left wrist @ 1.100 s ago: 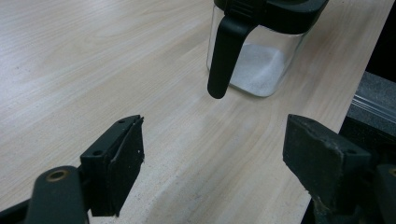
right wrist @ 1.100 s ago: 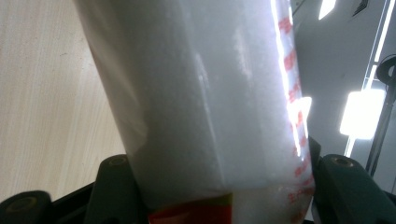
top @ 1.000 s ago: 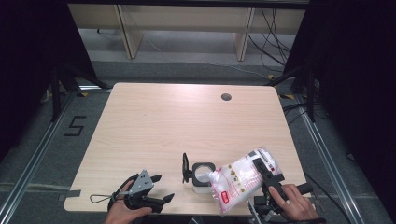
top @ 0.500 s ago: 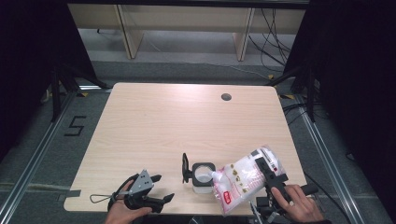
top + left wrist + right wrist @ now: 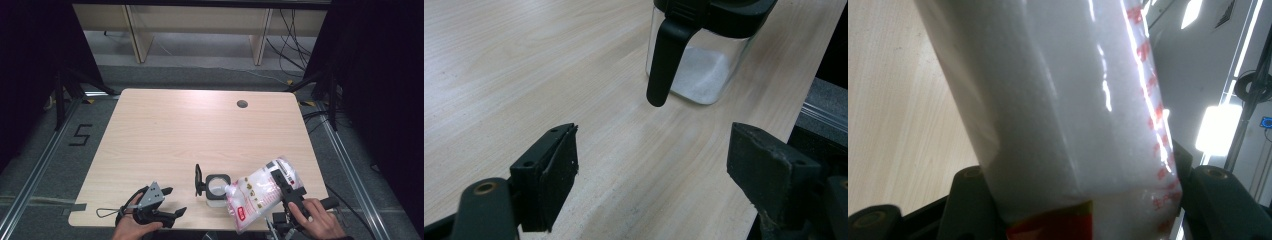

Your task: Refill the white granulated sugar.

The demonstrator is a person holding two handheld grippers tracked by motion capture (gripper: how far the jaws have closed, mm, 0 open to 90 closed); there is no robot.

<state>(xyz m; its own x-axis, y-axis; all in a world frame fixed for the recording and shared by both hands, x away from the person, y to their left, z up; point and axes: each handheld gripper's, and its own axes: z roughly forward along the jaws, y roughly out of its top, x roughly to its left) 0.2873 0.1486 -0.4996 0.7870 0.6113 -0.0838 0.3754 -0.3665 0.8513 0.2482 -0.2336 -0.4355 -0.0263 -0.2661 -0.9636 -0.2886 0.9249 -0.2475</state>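
Observation:
A clear plastic bag point(image 5: 260, 192) of white grains with red print is held tilted at the table's front right, its cut corner over the mouth of a small clear jar point(image 5: 217, 188). My right gripper point(image 5: 284, 186) is shut on the bag point(image 5: 1063, 115), whose bulk sits between both jaws. The jar point(image 5: 704, 60) has a black rim, a black flip lid standing open at its left, and a shallow layer of white grains inside. My left gripper point(image 5: 170, 202) rests on the table at the front left, open and empty point(image 5: 654, 165), pointing toward the jar.
The light wooden table point(image 5: 200, 130) has a round cable hole point(image 5: 242, 104) at the back right. The jar and bag stand close to the front edge. Shelving and cables lie on the floor beyond the table.

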